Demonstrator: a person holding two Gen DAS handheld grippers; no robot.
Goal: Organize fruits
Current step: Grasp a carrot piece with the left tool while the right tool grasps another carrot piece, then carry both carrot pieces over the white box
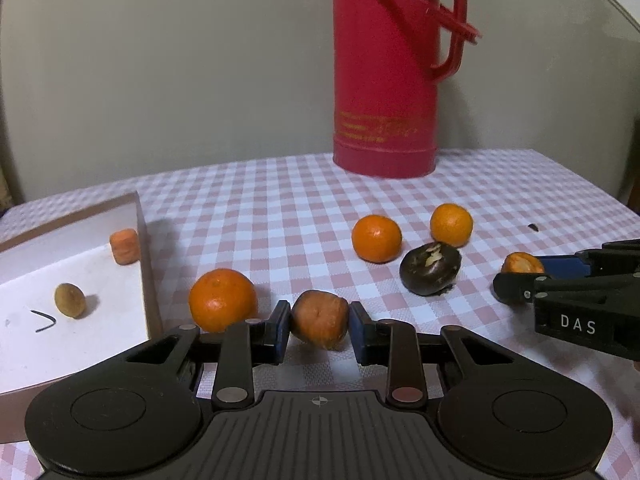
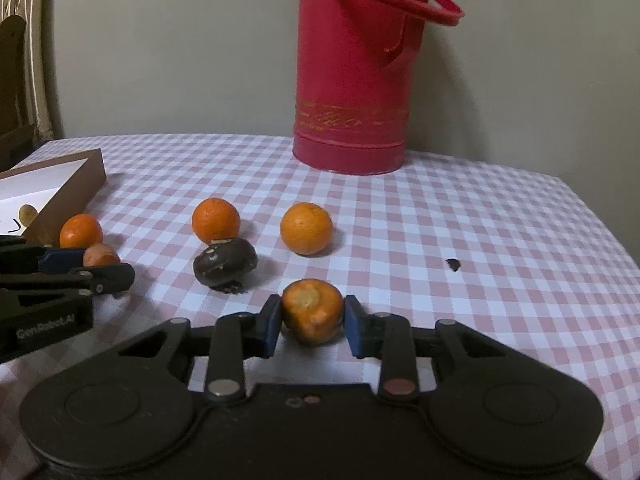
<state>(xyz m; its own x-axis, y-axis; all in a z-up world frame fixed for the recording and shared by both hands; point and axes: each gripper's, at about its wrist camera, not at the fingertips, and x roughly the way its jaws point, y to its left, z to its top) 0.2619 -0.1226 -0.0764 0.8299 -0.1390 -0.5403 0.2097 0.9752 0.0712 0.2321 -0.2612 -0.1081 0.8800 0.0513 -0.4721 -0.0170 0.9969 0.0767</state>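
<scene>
My left gripper (image 1: 319,326) is shut on an orange carrot piece (image 1: 319,324), low over the checked tablecloth. My right gripper (image 2: 310,320) is shut on another carrot piece (image 2: 312,312); it also shows at the right of the left wrist view (image 1: 520,263). Three oranges lie on the cloth: one next to the box (image 1: 223,299), two further back (image 1: 376,238) (image 1: 451,225). A dark brown fruit (image 1: 430,269) lies in front of them. The white box (image 1: 48,292) at the left holds a carrot piece (image 1: 124,247) and a small brown fruit (image 1: 70,300).
A tall red thermos jug (image 1: 386,68) stands at the back of the table. A small dark crumb (image 2: 453,264) lies on the cloth at the right. The table's right edge (image 2: 600,216) is close. A wall is behind.
</scene>
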